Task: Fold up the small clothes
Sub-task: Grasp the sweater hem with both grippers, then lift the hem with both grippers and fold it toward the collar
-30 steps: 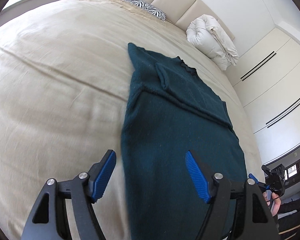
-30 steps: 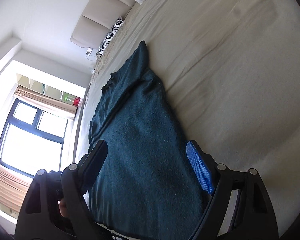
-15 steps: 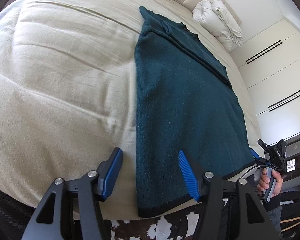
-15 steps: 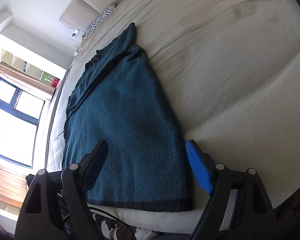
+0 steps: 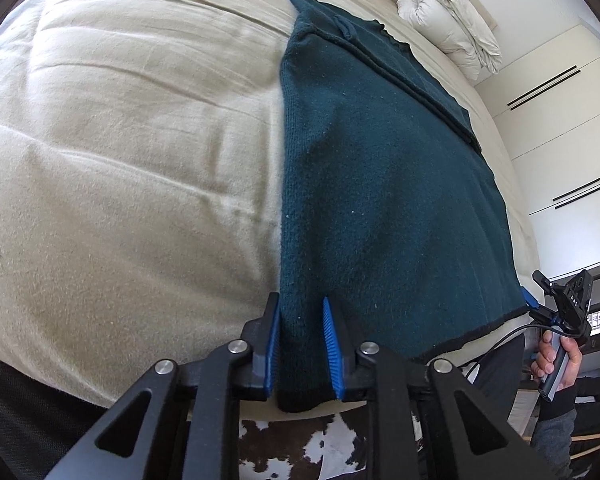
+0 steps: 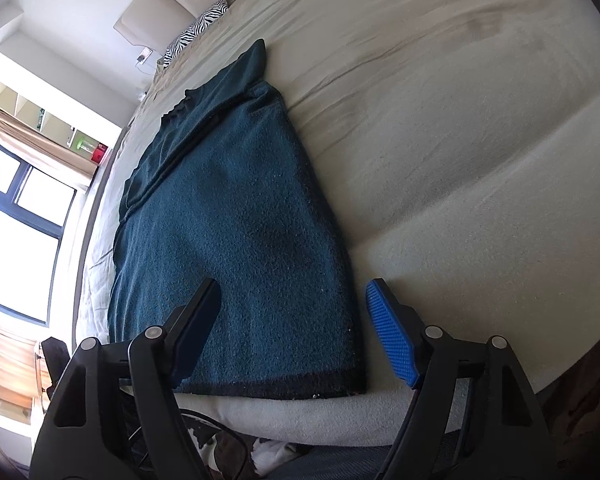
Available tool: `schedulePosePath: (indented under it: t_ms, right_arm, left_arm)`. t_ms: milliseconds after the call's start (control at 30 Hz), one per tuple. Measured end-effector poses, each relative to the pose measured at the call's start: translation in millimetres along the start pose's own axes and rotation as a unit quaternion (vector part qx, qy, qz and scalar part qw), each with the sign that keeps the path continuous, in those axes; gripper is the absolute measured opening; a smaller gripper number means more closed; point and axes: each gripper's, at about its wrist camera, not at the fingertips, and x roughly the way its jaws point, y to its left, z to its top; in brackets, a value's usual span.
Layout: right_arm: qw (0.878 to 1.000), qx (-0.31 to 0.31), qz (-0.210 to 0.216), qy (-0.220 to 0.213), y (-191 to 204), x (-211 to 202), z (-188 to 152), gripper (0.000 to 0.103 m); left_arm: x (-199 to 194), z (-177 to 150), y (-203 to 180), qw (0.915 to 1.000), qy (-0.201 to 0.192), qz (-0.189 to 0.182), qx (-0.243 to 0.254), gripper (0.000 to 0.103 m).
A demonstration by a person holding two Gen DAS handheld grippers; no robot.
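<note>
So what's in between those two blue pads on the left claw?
The near corner of the dark teal sweater sits between the left gripper pads, seen in the left wrist view.

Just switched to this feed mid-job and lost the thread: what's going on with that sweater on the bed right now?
A person with a gripper in each hand is folding a dark teal sweater spread on a beige bed. Its sleeves appear already folded in near the collar end. The left gripper has its fingers narrowed around the bottom-left hem corner at the bed's edge; whether it is fully clamped is hard to tell. The right gripper is open, straddling the bottom-right hem corner without gripping it.
</note>
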Motion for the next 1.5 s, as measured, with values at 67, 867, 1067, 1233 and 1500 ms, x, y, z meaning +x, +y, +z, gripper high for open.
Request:
schedulePosePath:
  t_ms: [67, 867, 1067, 1233, 1500]
  right_arm:
    - [1.0, -0.004, -0.007, 0.001, 0.9, -1.5, -0.2, 0.074]
    - [0.994, -0.019, -0.075, 0.072, -10.9, -1.3, -6.4, 0.034]
    - [0.994, -0.022, -0.066, 0.089, -7.8, 2.6, -11.8, 0.029]
    - [0.994, -0.018, -0.054, 0.097, -7.2, 4.6, -15.3, 0.009]
    - [0.995, -0.045, -0.048, 0.075, 16.2, -6.9, -22.9, 0.007]
  left_arm:
    - [1.8, 1.8, 1.6, 0.9999, 0.003, -0.008, -0.012, 0.028]
    - [3.4, 0.6, -8.2, 0.9996, 0.023, -0.016, 0.01, 0.008]
    - [-1.4, -1.2, -4.2, 0.9993, 0.019, -0.034, -0.001, 0.007]
    - [-6.3, -1.7, -0.3, 0.9985, 0.013, -0.051, -0.011, 0.007]
    - [-13.1, -0.7, 1.0, 0.9958, -0.002, -0.085, -0.033, 0.007]
